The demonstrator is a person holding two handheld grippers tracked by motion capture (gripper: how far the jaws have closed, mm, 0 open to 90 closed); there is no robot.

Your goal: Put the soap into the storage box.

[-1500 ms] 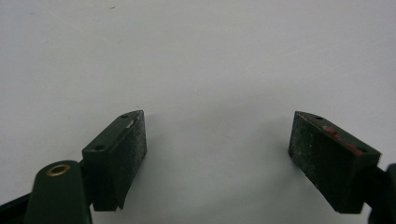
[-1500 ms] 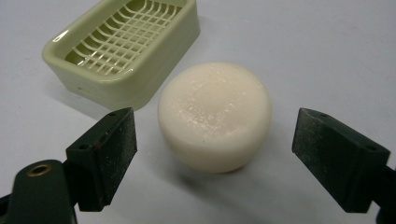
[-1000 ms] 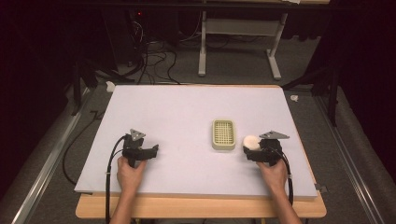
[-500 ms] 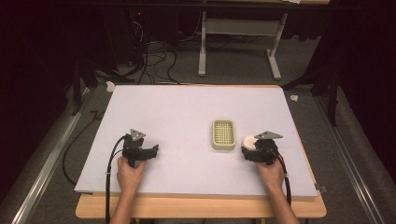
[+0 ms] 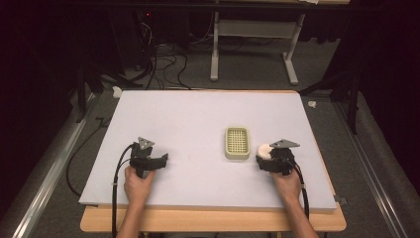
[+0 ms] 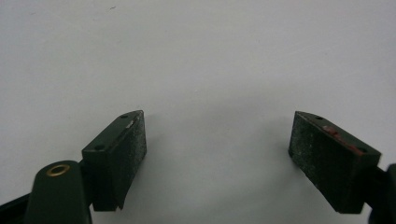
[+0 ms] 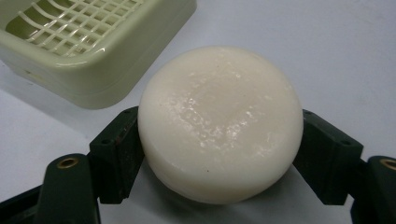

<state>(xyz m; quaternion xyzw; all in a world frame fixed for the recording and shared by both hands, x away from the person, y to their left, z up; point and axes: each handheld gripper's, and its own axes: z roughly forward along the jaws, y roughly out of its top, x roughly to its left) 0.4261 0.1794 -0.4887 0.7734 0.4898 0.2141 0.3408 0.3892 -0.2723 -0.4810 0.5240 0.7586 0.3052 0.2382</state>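
- Closing in over the last moment, the right tongs (image 7: 219,154) now have their jaws pressed on both sides of the round white soap (image 7: 219,123); both hands sit where they were a second ago.
- Left tongs (image 6: 217,154) rest wide apart, holding nothing, over bare counter (image 5: 188,119).
- Soap sits low by the counter, just beside the green slatted soap dish (image 5: 236,143), not in it.
- Grasp looks done; lifting and setting the soap into the dish remain.
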